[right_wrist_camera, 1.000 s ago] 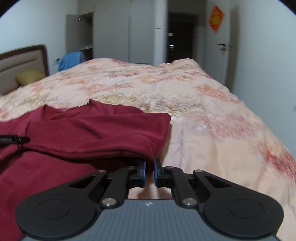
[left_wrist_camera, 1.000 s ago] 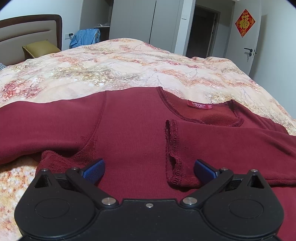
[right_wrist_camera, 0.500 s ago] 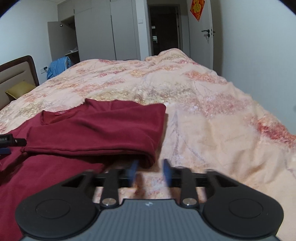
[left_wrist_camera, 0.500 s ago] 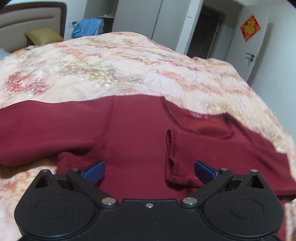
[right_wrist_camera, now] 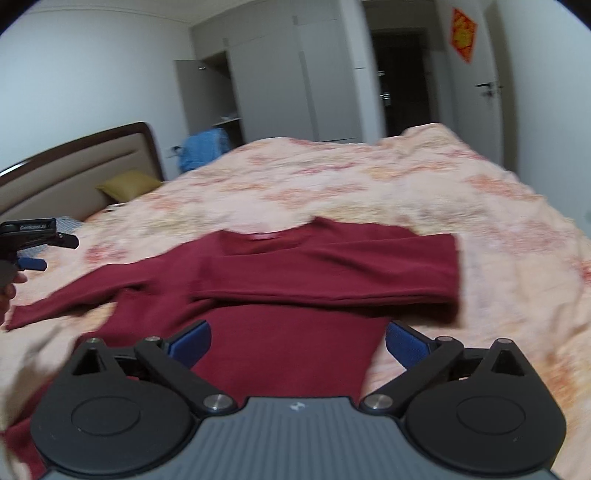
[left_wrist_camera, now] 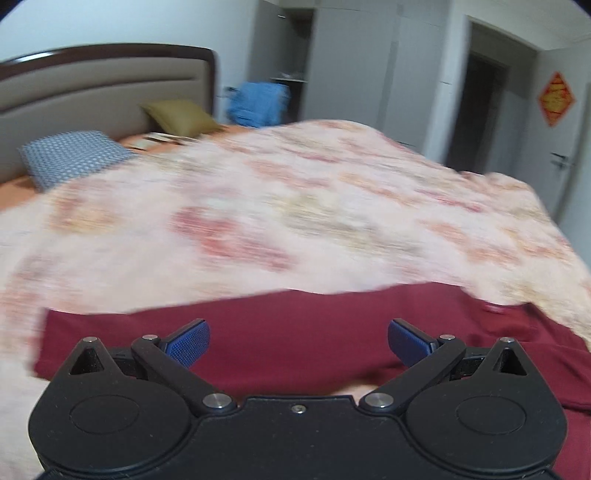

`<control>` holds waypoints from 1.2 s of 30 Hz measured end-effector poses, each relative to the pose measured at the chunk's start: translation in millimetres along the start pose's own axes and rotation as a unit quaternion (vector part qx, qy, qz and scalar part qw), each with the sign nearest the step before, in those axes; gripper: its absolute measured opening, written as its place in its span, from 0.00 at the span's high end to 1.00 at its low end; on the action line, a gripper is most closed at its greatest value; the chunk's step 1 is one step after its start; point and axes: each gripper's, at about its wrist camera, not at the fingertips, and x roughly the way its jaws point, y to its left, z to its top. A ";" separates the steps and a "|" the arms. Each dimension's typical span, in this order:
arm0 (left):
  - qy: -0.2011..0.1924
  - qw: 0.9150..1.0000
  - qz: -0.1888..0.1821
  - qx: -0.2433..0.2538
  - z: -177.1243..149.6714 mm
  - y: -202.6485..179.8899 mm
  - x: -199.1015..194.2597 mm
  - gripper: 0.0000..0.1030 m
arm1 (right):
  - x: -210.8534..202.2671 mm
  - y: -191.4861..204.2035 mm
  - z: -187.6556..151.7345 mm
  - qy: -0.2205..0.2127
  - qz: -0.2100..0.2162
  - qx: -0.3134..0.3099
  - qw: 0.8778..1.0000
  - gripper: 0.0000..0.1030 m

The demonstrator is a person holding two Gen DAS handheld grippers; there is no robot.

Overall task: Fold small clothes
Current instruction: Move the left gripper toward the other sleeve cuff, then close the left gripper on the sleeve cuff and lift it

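- Left gripper (left_wrist_camera: 298, 341): jaws spread wide, nothing between the blue pads (left_wrist_camera: 186, 341). It hangs low over the outstretched sleeve (left_wrist_camera: 258, 332), apparently not touching it; the view is motion-blurred.
- Right gripper (right_wrist_camera: 297, 341): jaws also spread wide and empty, poised over the lower body of the shirt (right_wrist_camera: 288, 332).
- Shirt: dark red, long-sleeved, lying flat on the quilt (right_wrist_camera: 369, 184), neck label (right_wrist_camera: 263, 236) facing up at the far edge.
- Done, judging from how it lies: the sleeve on the right side is folded across the chest as a flat band (right_wrist_camera: 332, 273), its fold edge fairly straight.
- Left to do: the other sleeve (right_wrist_camera: 74, 299) lies stretched out to the left, unfolded. The lower body is not yet folded up. Estimate: roughly a third along.
- Likely next: left gripper takes the sleeve near its cuff and carries it across. This is a judgement only.
- In the right wrist view the left gripper (right_wrist_camera: 33, 243) shows at the far left edge, above the sleeve's end.
- Surroundings: headboard (left_wrist_camera: 103, 74), olive pillow (left_wrist_camera: 181, 116) and patterned pillow (left_wrist_camera: 70, 155) well apart from the shirt; blue cloth (left_wrist_camera: 260, 101) beyond the bed; grey wardrobe (right_wrist_camera: 295, 74); door (right_wrist_camera: 476, 92) with a red paper ornament (right_wrist_camera: 463, 35) beside it.
- Obstructions: nothing lies on or beside the shirt. The soft, uneven quilt may let the fabric creep or wrinkle when dragged.
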 end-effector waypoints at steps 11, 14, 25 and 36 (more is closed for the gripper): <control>-0.013 0.989 0.143 -0.040 -35.9 130.8 -17.1 0.00 | 11.7 100.6 -42.1 0.035 0.091 -0.029 0.995 0.00; -0.004 0.988 0.146 -0.057 -52.8 151.6 -6.2 0.01 | 11.1 129.2 -62.0 0.026 0.107 -0.062 0.992 0.00; -0.016 0.969 0.175 -0.173 -77.5 205.1 33.0 0.21 | 12.1 161.6 -99.6 0.020 0.069 -0.113 0.991 0.00; -0.026 0.961 0.160 -0.222 -69.9 223.5 40.1 0.69 | 17.4 143.8 -92.1 0.020 0.023 -0.092 0.995 0.00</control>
